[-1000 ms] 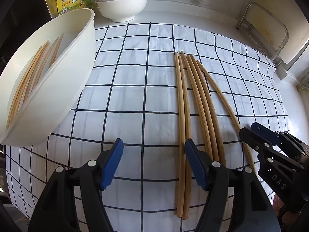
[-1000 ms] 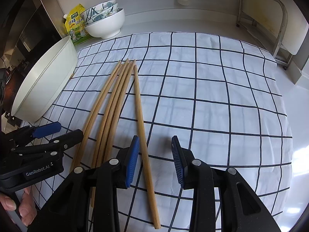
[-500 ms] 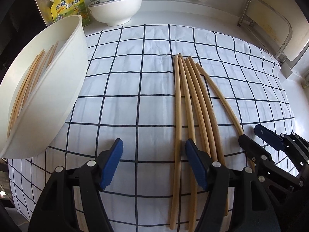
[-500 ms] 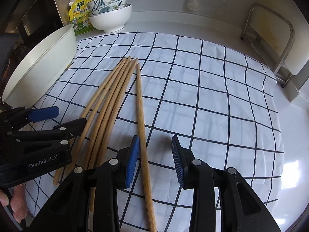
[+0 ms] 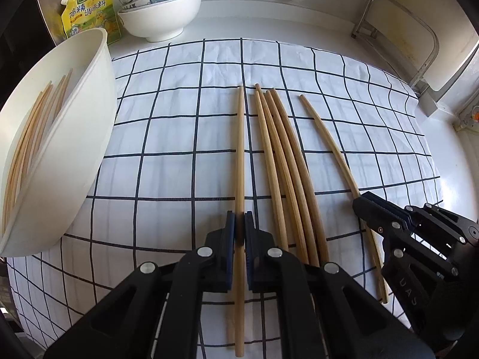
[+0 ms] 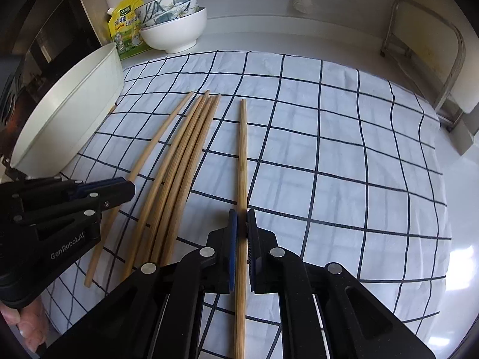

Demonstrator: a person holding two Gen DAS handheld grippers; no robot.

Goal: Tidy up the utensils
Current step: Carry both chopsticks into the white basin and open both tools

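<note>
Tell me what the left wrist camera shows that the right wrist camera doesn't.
Only the left wrist view looks into the white tub, showing chopsticks inside. Only the right wrist view shows the person's fingers under the left gripper. Both show six chopsticks on the checked cloth, each gripper shut on one, plus stacked bowls.

A white checked cloth [image 5: 179, 125] with dark grid lines is lying across the white desk [image 5: 461, 179]. At about eleven o'clock beyond the cloth, patterned bowls are sitting stacked in a plain white bowl [image 5: 161, 18]. Just left of that stack, a yellow seasoning pouch [image 5: 89, 9] is standing upright against the wall. At about two o'clock, a metal wire rack [image 6: 425, 45] is standing near the desk's far corner.
</note>
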